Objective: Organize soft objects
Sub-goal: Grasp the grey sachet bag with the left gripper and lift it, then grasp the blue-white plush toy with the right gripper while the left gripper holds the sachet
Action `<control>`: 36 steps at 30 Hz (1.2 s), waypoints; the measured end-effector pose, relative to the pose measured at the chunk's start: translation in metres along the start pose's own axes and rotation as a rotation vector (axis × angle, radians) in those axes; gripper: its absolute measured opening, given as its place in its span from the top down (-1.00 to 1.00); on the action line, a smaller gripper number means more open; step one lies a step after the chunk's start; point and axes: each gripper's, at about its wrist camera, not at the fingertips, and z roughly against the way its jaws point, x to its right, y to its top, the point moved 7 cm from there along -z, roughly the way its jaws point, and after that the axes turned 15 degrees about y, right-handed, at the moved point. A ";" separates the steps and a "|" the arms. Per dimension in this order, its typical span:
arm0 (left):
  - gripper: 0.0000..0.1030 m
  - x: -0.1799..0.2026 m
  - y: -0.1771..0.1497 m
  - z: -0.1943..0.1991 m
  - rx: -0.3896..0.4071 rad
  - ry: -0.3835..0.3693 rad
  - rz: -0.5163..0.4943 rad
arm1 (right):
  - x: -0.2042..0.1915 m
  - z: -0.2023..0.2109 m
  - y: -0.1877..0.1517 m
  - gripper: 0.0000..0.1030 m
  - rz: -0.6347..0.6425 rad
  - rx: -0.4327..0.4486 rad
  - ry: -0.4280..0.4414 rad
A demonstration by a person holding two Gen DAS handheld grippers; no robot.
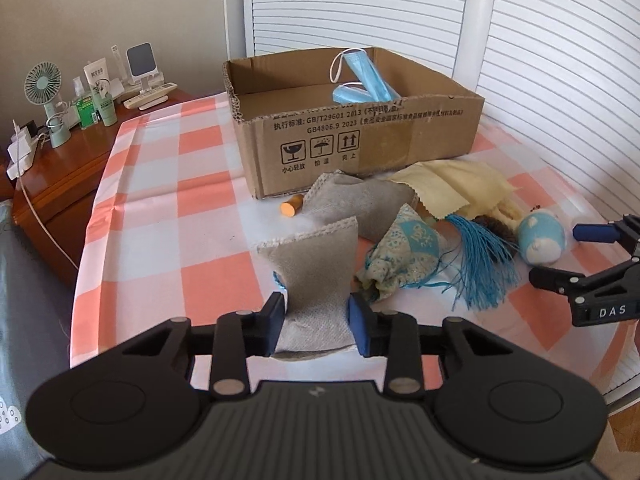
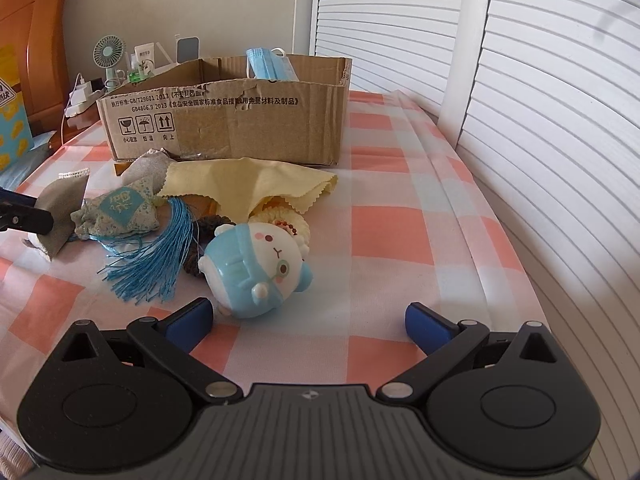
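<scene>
My left gripper [image 1: 316, 320] is shut on a grey fabric pouch [image 1: 312, 268], pinching its lower half just above the checked cloth; the pouch also shows in the right wrist view [image 2: 60, 208]. A second grey pouch [image 1: 360, 204], a blue patterned sachet [image 1: 404, 256] with a blue tassel [image 1: 480, 264], a yellow cloth [image 1: 452, 188] and a blue-white plush toy [image 2: 260, 268] lie in front of the cardboard box [image 1: 360, 140]. Blue face masks [image 1: 360, 80] are in the box. My right gripper [image 2: 308, 324] is open and empty, just short of the plush toy.
An orange cylinder [image 1: 292, 205] lies by the box's front corner. A wooden nightstand [image 1: 60, 184] at left holds a small fan [image 1: 42, 92], bottles and chargers. White louvred doors [image 2: 540, 100] run behind and to the right. Dark and cream hair ties [image 2: 276, 216] lie under the yellow cloth.
</scene>
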 end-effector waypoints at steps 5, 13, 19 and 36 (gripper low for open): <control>-0.06 -0.001 -0.003 -0.005 0.000 0.017 0.046 | 0.000 0.000 0.000 -1.00 0.000 0.001 -0.001; -0.23 0.003 -0.002 -0.014 0.011 0.046 0.063 | -0.009 0.001 0.004 -0.99 0.067 -0.010 0.004; -0.31 0.002 -0.002 -0.016 0.007 0.056 0.082 | -0.023 0.006 0.017 -0.68 0.141 0.014 0.049; -0.42 0.009 0.001 -0.026 -0.027 0.089 0.100 | -0.029 -0.010 0.027 -0.20 0.205 -0.025 0.112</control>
